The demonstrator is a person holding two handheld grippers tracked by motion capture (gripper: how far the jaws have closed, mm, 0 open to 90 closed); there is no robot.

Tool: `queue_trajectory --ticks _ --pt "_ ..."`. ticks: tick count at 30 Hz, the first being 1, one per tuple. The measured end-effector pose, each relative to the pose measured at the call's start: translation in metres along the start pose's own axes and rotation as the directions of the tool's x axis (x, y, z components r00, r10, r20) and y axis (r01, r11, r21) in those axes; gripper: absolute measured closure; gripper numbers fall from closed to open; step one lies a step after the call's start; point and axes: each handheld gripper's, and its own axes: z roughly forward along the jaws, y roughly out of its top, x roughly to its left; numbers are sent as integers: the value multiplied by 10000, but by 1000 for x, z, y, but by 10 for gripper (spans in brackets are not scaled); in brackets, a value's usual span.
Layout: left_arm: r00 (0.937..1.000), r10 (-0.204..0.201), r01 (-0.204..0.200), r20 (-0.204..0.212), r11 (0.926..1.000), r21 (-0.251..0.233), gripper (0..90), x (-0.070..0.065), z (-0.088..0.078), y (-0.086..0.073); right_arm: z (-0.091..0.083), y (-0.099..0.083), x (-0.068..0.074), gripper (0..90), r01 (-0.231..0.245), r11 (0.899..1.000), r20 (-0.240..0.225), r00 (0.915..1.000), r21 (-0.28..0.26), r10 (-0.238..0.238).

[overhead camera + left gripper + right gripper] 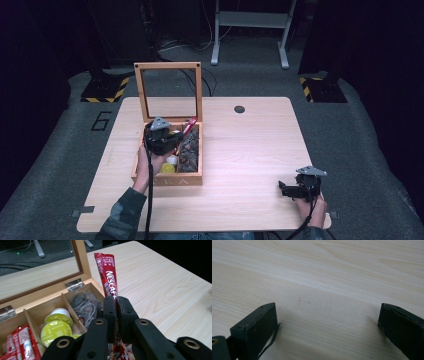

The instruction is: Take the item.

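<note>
Item: open wooden compartment box with a glass-paned lid (167,176), standing on the pale wood-grain counter (250,150), lid upright on its hinges.

Contents, by place in the box: round yellow-green coffee capsules (55,326) in the middle compartment; clear-wrapped dark tea bags (83,302) in the compartment beside them, on the side nearer the bare counter; red flat sachets (21,340) in the compartment on the capsules' other side.

Your left claw (117,315): clenched on a long red Nescafé stick sachet (108,277), gripped low on its length, the sachet standing upright above the box's tea-bag corner and clear of the compartments.

Your right claw (327,327): released, jaws wide apart, empty, low over bare counter well away from the box.

Step in hand, as a judgement: you appear to be lifting the stick out of the box, though lowering it in cannot be ruled out.

Next move: carry it sideways off the box before lowering, keeping the grip firm; the thin wrapper could slip or buckle.
</note>
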Motion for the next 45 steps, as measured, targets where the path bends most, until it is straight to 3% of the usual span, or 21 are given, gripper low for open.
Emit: queue_trajectory --ticks 20,45 --pt "9979 392 -408 521 9987 305 856 -25 29 10 0 0 0 20 -1 10000 4 10000 1 1" --pt "9942 686 -738 826 9954 608 858 -50 56 18 0 0 0 20 -5 10000 7 10000 -2 5"
